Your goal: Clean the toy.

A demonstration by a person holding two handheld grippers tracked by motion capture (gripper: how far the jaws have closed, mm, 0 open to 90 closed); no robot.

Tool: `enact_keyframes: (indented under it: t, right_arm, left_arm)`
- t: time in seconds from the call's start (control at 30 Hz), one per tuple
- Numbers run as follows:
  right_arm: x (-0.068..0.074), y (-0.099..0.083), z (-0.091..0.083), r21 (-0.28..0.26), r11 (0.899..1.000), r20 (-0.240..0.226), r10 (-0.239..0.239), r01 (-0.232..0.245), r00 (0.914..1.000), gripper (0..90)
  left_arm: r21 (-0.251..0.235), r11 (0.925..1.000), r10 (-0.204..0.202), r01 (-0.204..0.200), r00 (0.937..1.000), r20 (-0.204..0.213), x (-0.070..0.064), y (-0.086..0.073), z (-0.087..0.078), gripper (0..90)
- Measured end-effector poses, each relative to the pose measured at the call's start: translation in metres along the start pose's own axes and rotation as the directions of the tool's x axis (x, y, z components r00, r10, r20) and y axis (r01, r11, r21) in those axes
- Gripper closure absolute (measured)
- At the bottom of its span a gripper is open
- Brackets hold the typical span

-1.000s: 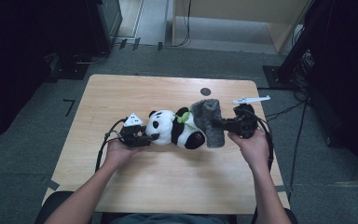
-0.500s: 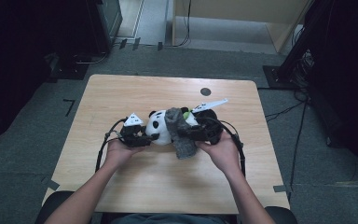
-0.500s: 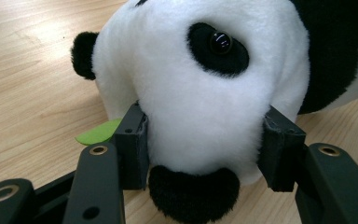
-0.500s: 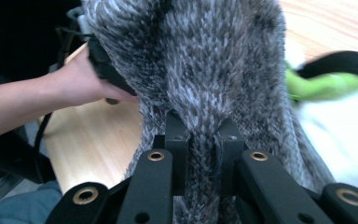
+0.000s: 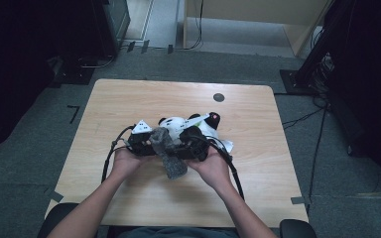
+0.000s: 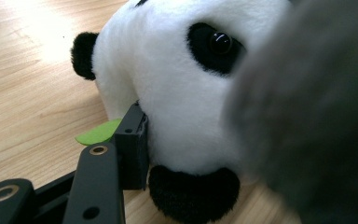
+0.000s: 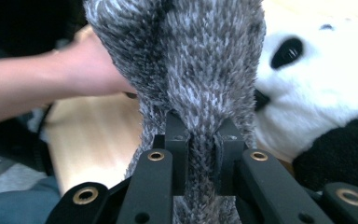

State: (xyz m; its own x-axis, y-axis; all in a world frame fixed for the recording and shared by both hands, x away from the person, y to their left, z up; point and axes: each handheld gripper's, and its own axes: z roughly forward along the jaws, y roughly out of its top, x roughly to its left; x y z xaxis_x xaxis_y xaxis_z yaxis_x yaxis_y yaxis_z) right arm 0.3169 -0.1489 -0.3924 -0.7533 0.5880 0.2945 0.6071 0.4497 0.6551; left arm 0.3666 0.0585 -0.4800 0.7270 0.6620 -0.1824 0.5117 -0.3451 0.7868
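Table: the light wooden table (image 5: 258, 178) carries everything, with both hands meeting near its middle.
Panda: the black-and-white plush panda (image 5: 178, 124) lies on the tabletop just beyond the grippers, head toward the left gripper.
Sock: the grey knitted sock (image 7: 200, 70) hangs in front of the panda's face.
Right gripper (image 7: 200, 154): clenched on the sock's fabric.
Left gripper (image 5: 141, 141): one jaw presses the panda's head; whether it grips, I cannot tell.

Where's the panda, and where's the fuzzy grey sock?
panda (image 6: 168, 88): left gripper view, on its white face.
sock (image 7: 205, 60): right gripper view, on the knit above the right claw (image 7: 204, 154).
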Motion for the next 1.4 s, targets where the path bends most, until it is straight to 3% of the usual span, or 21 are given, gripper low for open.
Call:
enact_keyframes:
  t: [0.13,0.27,0.37,0.5,0.57,0.93,1.13,1.37,1.4]
  right_arm:
    - [-0.019,-0.018,0.023,0.012,0.999,0.034,0.047,-0.047,0.9983,80.6]
    - [-0.029,-0.027,0.03,0.001,0.997,0.053,0.083,-0.083,0.9952,80.5]
    - [-0.035,-0.035,0.034,0.003,0.998,0.121,0.066,-0.067,0.9905,80.4]
    - [-0.04,-0.041,0.036,-0.013,0.997,0.14,0.072,-0.071,0.9875,80.4]
    - [-0.039,-0.043,0.036,-0.009,0.999,0.163,0.053,-0.052,0.9853,80.3]
    - [-0.038,-0.053,0.016,0.051,0.999,0.246,-0.008,-0.005,0.9692,80.6]
    - [-0.042,-0.059,0.007,0.082,0.996,0.253,-0.038,0.018,0.9668,80.7]
    - [-0.048,-0.07,-0.004,0.113,0.993,0.264,-0.06,0.031,0.9626,80.6]
    - [-0.054,-0.075,-0.009,0.11,0.994,0.246,-0.039,0.012,0.9685,80.3]
  left_arm:
    - [-0.001,1.0,0.001,-0.001,1.0,0.0,0.0,0.0,0.0,45.1]
    - [0.001,1.0,0.002,-0.002,1.0,0.0,0.0,0.0,0.0,45.1]
    - [0.001,1.0,0.0,0.0,1.0,-0.001,0.0,0.0,0.0,45.2]
    - [0.006,1.0,-0.003,0.003,1.0,-0.003,-0.001,0.0,0.001,45.3]
    - [0.009,1.0,0.001,-0.001,1.0,-0.005,-0.001,0.001,0.001,45.5]
    - [0.019,0.9997,0.014,-0.014,0.9998,-0.01,-0.002,0.001,0.001,46.4]
    - [0.022,0.9994,0.026,-0.025,0.9996,-0.009,-0.003,0.001,0.001,46.7]
    - [0.02,0.9997,0.012,-0.012,0.9999,-0.002,-0.002,0.001,0.002,46.7]
    - [0.021,0.9997,0.014,-0.014,0.9999,-0.001,-0.002,0.001,0.002,46.9]
